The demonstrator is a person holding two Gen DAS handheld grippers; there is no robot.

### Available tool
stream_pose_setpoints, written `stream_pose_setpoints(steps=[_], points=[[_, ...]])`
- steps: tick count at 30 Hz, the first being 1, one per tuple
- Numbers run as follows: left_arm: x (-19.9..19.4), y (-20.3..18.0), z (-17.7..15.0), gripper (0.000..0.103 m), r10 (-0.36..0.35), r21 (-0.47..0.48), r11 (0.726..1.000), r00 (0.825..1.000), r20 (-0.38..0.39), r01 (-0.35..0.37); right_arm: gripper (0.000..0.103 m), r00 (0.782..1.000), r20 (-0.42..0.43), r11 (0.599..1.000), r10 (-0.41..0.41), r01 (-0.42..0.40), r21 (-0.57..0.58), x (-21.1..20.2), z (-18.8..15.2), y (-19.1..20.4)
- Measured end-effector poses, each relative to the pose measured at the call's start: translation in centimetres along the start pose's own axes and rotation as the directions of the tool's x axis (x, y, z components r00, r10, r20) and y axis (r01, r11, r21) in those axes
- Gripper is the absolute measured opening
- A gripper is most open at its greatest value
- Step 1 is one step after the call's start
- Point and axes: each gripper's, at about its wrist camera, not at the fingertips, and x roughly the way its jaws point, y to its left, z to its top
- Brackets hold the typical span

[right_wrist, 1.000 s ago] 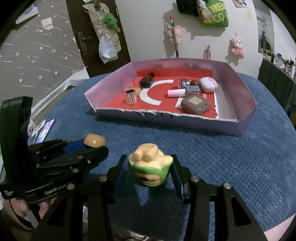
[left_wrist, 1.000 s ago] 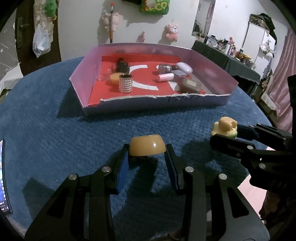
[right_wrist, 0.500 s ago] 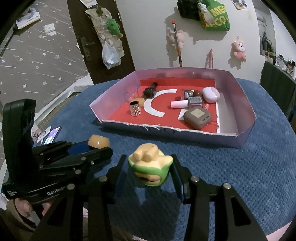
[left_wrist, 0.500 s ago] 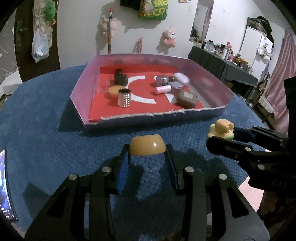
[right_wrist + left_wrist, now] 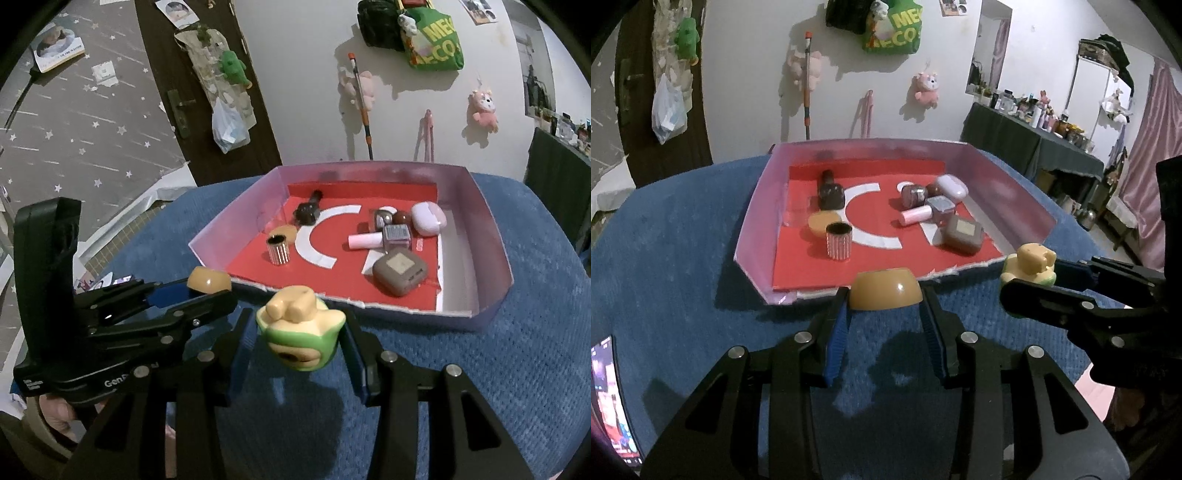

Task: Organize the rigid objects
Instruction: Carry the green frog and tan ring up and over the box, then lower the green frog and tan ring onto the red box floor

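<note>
Left gripper (image 5: 885,306) is clamped on a tan dome piece (image 5: 885,290), held above the blue cloth (image 5: 683,280). At its 3 o'clock, the right gripper (image 5: 298,345) is squeezing a green and cream toy figure (image 5: 299,332). Further out around 12 o'clock sits the pink tray (image 5: 759,206), holding a ribbed metal cylinder (image 5: 839,242), a brown square case (image 5: 964,234) and a lilac case (image 5: 952,187).

Both tongs (image 5: 885,306) (image 5: 298,334) clamped, side by side
</note>
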Motion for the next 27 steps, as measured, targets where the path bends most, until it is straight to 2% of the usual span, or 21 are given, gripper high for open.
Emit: stream_pose_setpoints(steps=[10, 27], points=[[0.9, 0.0, 2.2, 0.036, 0.006, 0.016, 1.000, 1.000, -0.006, -0.005, 0.048, 1.000, 0.024, 1.000, -0.001, 0.002, -0.018, 0.1, 2.7, -0.5], [4.7, 1.1, 3.7, 0.036, -0.025, -0.006, 1.000, 0.995, -0.096, 0.024, 0.048, 0.996, -0.082, 0.999, 0.031, -0.029, 0.032, 4.7, 4.7, -3.2]])
